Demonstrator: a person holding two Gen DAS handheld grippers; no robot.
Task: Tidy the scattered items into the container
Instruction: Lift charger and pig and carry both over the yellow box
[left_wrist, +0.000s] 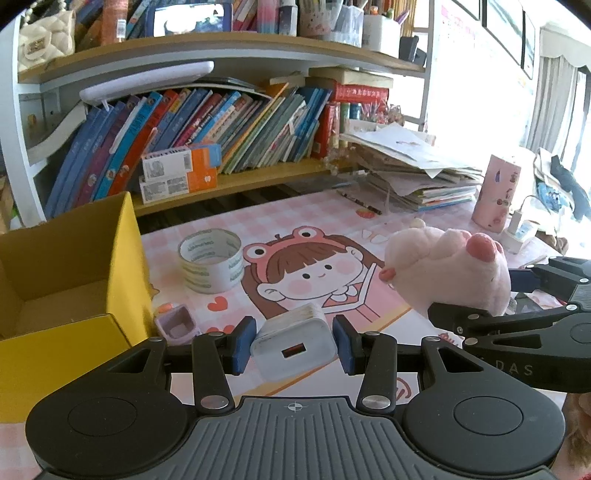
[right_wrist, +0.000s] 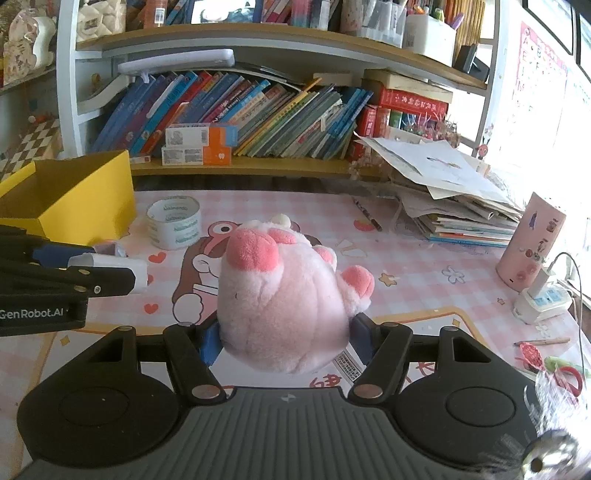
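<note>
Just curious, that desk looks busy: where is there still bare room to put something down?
The desk mat is bare between the tape roll and the paper stack. The yellow box looks empty inside. It is crowded beside the box and around the pink tube.

The right gripper (right_wrist: 284, 338) grips a pink plush toy (right_wrist: 284, 295) between its blue pads, above the mat (right_wrist: 424, 295). Left of the toy, the left gripper (right_wrist: 107, 271) holds a white charger (right_wrist: 118, 267). Behind the charger stands a tape roll (right_wrist: 173, 221), and just left of the roll is the yellow box (right_wrist: 88, 199), open at the top.
</note>
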